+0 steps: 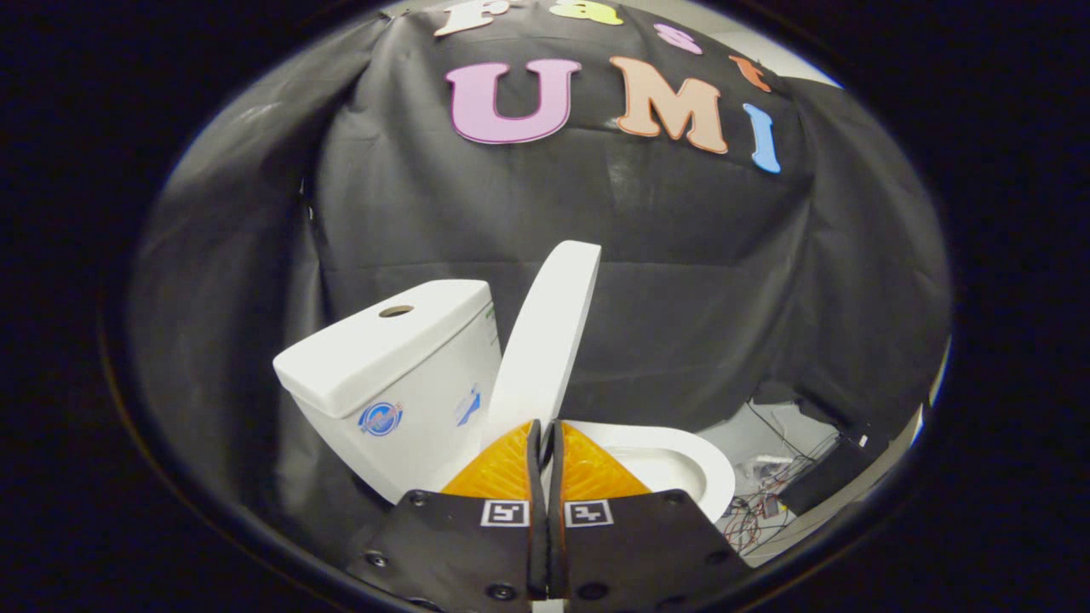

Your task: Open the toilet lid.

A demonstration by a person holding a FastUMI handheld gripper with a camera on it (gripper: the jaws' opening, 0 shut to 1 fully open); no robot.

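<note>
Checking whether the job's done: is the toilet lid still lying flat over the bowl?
No. The toilet lid stands raised beside the tank, the bowl rim is uncovered, and the gripper sits with its fingers closed together just before the lid.

A lab booth: black cloth wall, lone toilet, loose wires on the floor.
</note>
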